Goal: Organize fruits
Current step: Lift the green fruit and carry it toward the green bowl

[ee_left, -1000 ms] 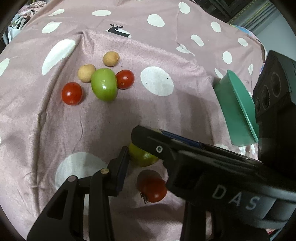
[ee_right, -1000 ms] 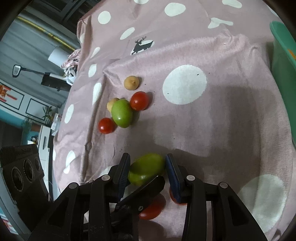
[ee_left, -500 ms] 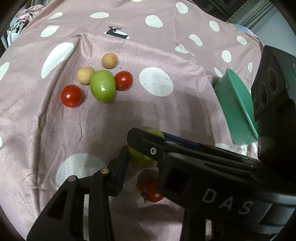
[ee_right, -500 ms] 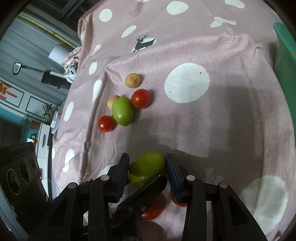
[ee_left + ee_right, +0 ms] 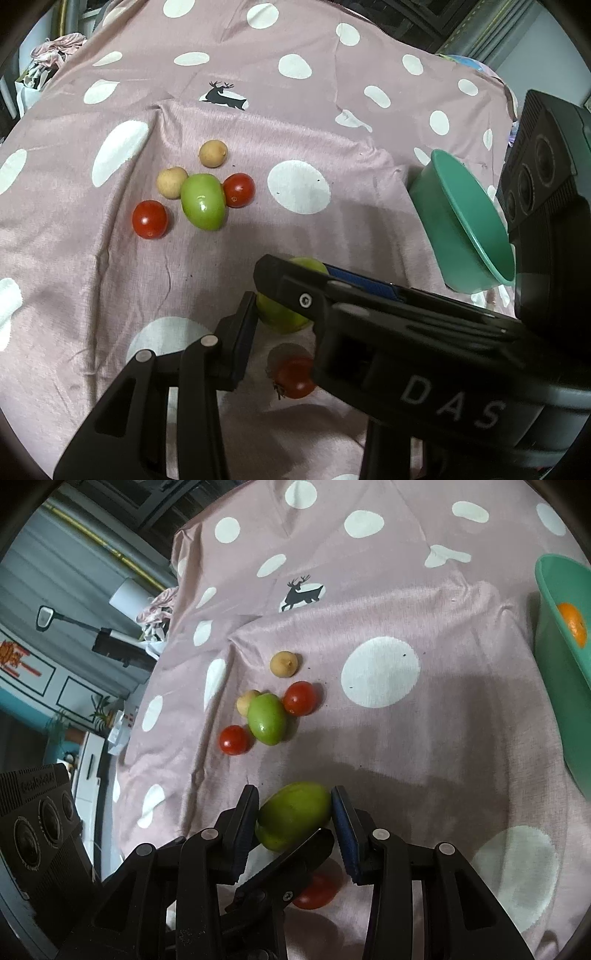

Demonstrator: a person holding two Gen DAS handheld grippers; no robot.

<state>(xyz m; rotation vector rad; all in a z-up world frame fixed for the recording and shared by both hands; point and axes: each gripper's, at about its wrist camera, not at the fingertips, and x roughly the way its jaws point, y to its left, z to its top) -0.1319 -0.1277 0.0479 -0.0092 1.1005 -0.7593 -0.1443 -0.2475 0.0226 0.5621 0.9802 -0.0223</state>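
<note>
Fruits on pink spotted cloth [image 5: 424,746], left to right: cluster of two red tomatoes, green fruit [image 5: 266,719] and two tan fruits toward far left; nearer, green mango [image 5: 293,819] clamped between right gripper [image 5: 295,825] pads. Left gripper [image 5: 284,314] crowds same mango, one finger beside it; grip there cannot be told. Red tomato [image 5: 317,890] beneath. Teal bowl [image 5: 554,602] at right edge, orange [image 5: 571,624] inside. Best: lift straight up, clear tomato, carry right over rim, lower before letting go.

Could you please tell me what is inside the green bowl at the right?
In the right wrist view, an orange lies inside the bowl. The frame edge hides the rest of the inside.
</note>
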